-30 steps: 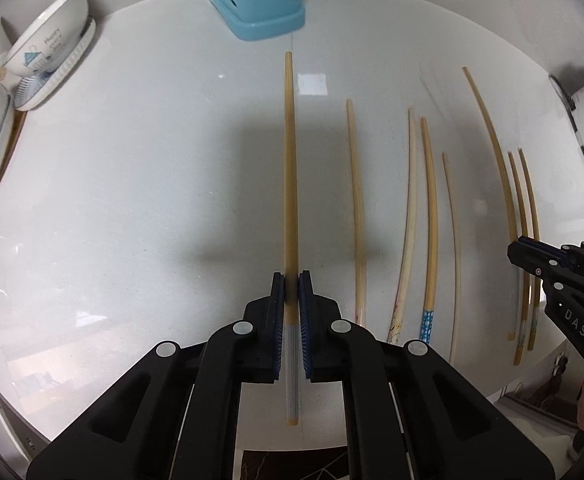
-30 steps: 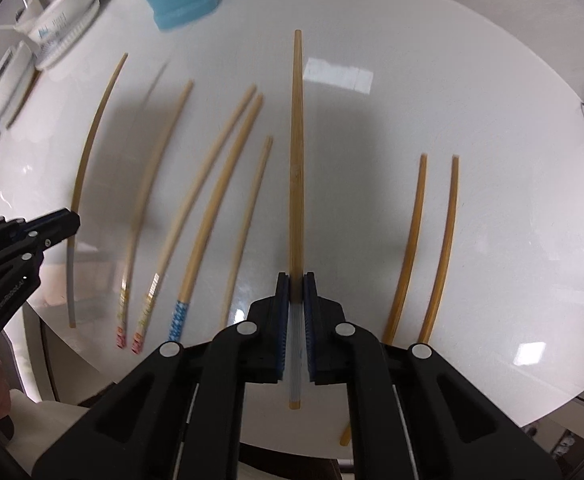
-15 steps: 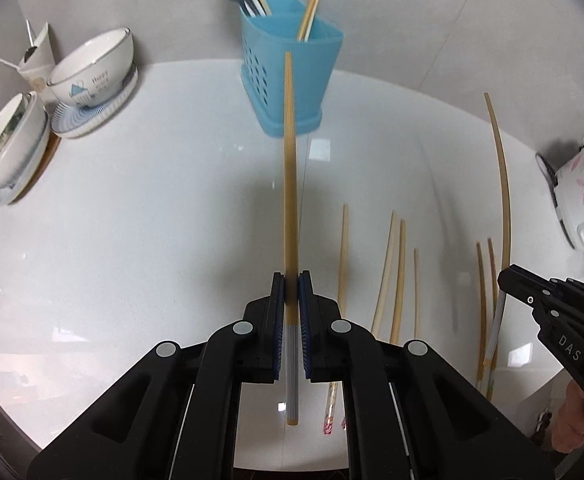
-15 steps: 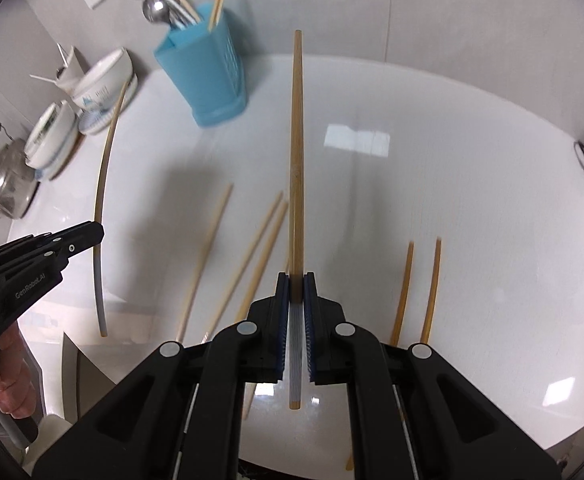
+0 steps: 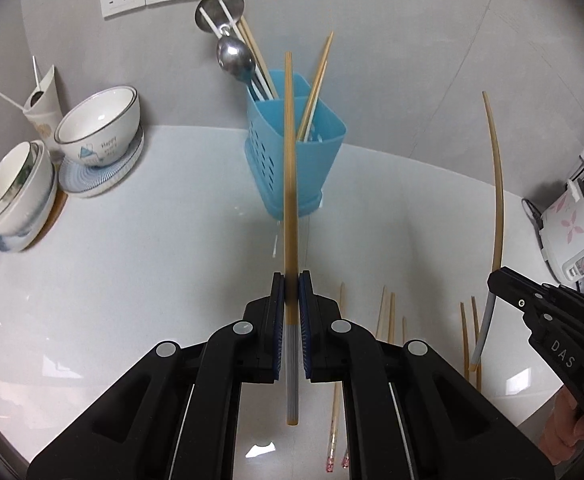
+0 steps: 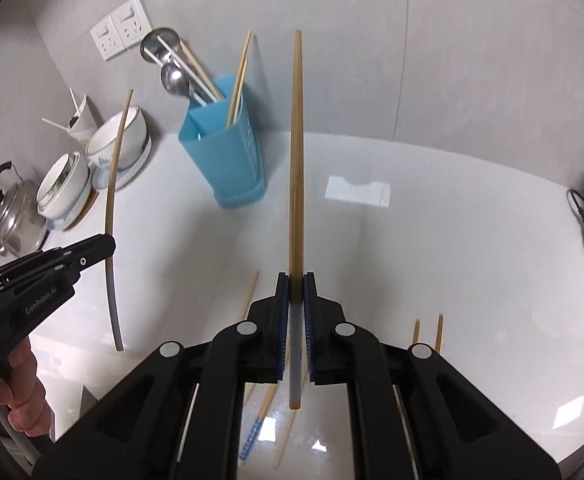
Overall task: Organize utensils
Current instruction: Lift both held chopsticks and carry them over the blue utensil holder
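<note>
Counter (image 5: pixel 131 280) lower now, both chopsticks (image 5: pixel 289 184) raised

My views are evenly bright under soft indoor light. Ceiling lamps glare as white patches on the glossy counter (image 6: pixel 432 240). Soft shadows pool beneath my tongs. Fisheye bending curves straight sticks near the edges, and the corners go black. The bowls (image 5: pixel 99 128) at my left look slightly blurred.

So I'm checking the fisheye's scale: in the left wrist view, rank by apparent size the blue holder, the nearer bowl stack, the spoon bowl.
1. Blue holder
2. Bowl stack, somewhat smaller, though edge distortion makes this unsure
3. Spoon bowl, clearly smallest
</note>
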`<state>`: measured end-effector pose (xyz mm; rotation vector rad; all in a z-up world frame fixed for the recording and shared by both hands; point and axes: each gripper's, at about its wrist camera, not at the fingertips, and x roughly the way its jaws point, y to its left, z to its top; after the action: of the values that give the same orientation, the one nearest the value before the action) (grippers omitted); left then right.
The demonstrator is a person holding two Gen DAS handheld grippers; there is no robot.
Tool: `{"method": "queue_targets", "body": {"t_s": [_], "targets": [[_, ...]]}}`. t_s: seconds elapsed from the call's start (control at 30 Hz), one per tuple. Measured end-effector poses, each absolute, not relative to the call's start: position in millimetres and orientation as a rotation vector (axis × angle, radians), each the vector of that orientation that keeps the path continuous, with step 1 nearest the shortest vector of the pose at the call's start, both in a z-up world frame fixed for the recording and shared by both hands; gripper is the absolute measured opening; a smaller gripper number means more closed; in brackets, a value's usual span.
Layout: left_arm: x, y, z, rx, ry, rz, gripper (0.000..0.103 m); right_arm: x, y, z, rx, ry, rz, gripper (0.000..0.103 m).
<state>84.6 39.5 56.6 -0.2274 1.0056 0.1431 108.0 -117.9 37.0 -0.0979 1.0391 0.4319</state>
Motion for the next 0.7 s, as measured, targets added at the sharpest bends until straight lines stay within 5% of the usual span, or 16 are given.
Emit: {"method": "queue_targets", "body": {"t_s": [0.7], "targets": [[122.7,80.5,84.4,-0.242,0.730,0.012,0.007,140.4,-71.6,60.1,-0.004,0.843,0.385,0.007]]}}
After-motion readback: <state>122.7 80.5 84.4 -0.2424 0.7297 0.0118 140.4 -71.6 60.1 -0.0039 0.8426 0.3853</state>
